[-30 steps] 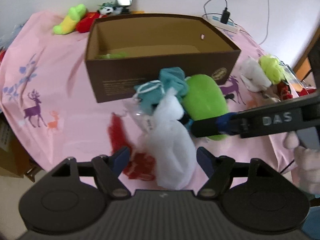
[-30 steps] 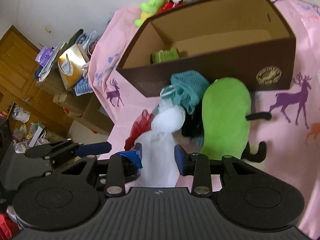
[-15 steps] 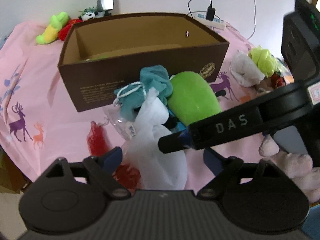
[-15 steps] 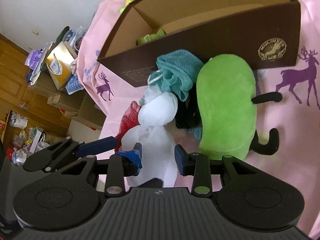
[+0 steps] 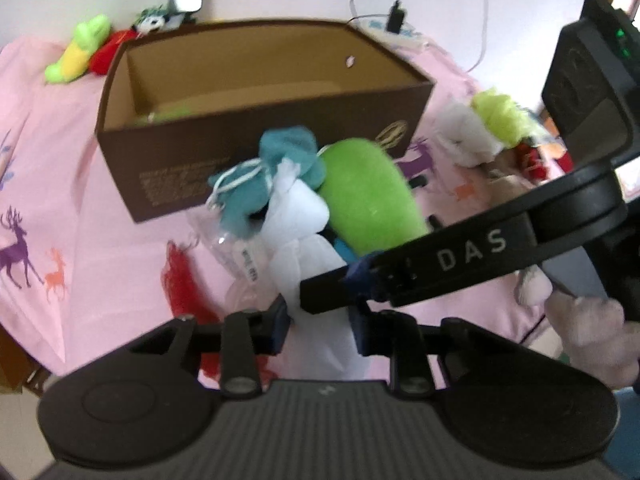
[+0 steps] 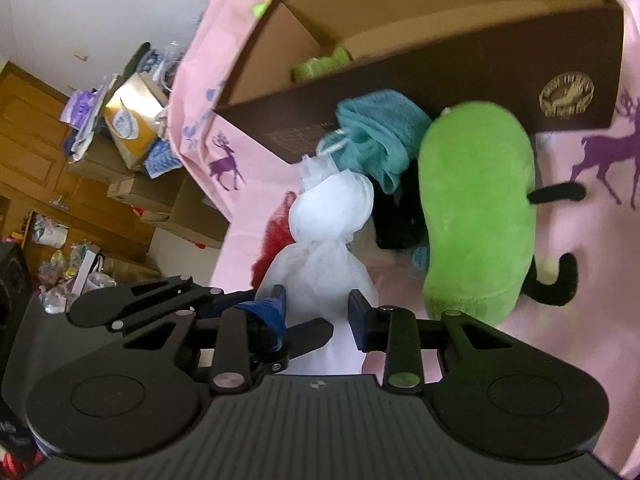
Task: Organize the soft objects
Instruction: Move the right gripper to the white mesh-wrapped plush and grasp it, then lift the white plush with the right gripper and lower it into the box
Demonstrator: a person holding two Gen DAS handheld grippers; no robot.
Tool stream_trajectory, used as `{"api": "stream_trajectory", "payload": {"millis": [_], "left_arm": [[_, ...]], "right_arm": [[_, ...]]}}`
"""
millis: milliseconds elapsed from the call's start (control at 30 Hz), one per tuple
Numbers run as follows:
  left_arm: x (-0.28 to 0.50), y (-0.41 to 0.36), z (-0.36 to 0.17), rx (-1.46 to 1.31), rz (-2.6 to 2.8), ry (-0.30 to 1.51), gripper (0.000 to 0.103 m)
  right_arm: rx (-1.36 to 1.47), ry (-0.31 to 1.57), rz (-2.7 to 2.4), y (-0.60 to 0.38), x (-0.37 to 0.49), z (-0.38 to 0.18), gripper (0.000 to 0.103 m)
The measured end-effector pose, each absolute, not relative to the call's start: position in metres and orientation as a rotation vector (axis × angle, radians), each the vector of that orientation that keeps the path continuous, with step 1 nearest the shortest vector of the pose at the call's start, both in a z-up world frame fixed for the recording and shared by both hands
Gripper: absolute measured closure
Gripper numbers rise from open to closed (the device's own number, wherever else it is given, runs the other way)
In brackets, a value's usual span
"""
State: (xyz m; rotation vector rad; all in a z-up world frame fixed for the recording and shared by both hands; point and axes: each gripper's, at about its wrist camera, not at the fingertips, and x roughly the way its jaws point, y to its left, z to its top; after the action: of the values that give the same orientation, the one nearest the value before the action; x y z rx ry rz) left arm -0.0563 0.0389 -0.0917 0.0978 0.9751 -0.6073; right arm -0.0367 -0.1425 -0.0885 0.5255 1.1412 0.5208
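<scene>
Left gripper (image 5: 320, 326) closing, pads against white cloth bundle (image 5: 304, 240). Right gripper (image 6: 316, 314) closing on same bundle, beside green plush (image 6: 476, 208), near brown box (image 5: 132, 168).

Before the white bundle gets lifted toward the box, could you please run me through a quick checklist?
1. White bundle between both claws: ok; left claw and right claw are closing on its lower end.
2. Firm pinch: cannot tell.
3. Bundle free of the teal cloth: cannot tell; they overlap.
4. Box open on top with room: ok.
5. Path to the box clear: not ok; teal cloth and green plush lie against its front.
</scene>
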Motion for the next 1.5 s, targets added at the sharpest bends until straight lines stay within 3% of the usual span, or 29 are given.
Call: {"api": "stream_trajectory", "payload": {"millis": [400,767,933,1500], "left_arm": [[-0.055,0.037,-0.025,0.118,-0.738,0.817,0.079],[0.025,0.032,0.025,0.120,-0.689,0.612,0.079],[0.074,0.028,0.014,0.126,-0.654,0.642,0.079],[0.175,0.020,-0.094,0.083,-0.626,1.030,0.079]], "right_arm": [[0.483,0.990,0.552,-0.163,-0.038,-0.026,0.087],[0.359,0.716,0.477,-0.159,0.026,0.033,0.087],[0.301,0.696,0.427,-0.148,0.070,0.029,0.087],[0.356,1.027,0.347,-0.136,0.155,-0.067,0.087]]}}
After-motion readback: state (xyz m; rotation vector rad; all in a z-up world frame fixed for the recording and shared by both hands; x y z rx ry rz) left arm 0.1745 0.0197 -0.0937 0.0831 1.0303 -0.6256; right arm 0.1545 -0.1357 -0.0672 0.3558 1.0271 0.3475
